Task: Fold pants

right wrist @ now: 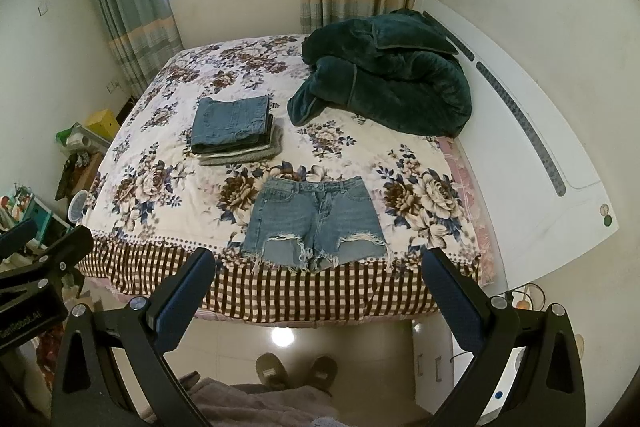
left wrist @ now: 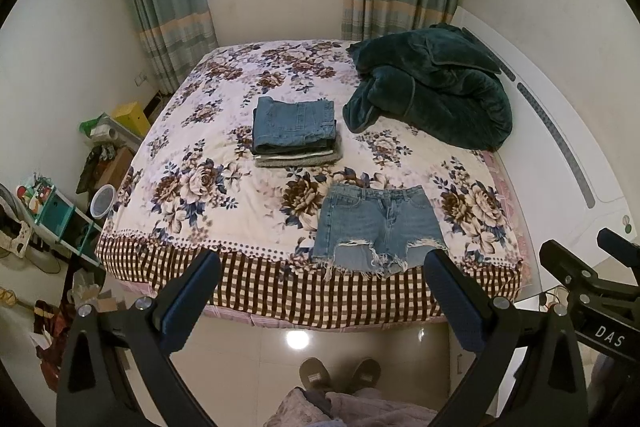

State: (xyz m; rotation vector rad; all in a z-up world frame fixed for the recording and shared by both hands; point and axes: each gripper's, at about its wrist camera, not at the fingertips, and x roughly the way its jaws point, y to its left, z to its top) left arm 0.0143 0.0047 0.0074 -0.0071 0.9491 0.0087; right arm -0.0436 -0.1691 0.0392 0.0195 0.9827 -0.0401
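1. Denim shorts are the thing to fold here. They're laid out flat and face up on the bed, waistband toward the window, frayed hems right at the near edge where the floral print turns into the brown check border. In the left wrist view they sit at about 1 o'clock from the middle of the frame; in the right wrist view they're pretty much dead centre.

2. Left gripper: both fingers spread wide, nothing between them. It's hanging in the air over the floor in front of the bed, not touching the shorts.

3. Right gripper: same deal, wide open and holding nothing, clear of the fabric, with the shorts' hems showing just above the gap between its fingers.

4. Each camera catches a bit of the other gripper: the right one pokes in at 4 o'clock of the left view, the left one at 8 o'clock of the right view.

5. Further up the bed, at about 11 o'clock from the shorts, there's a stack of folded clothes with blue jeans on top and something grey underneath.

6. A dark green blanket is bunched up at 1 o'clock from the shorts, against the white headboard.

7. Two slippered feet show on the shiny floor at 6 o'clock.
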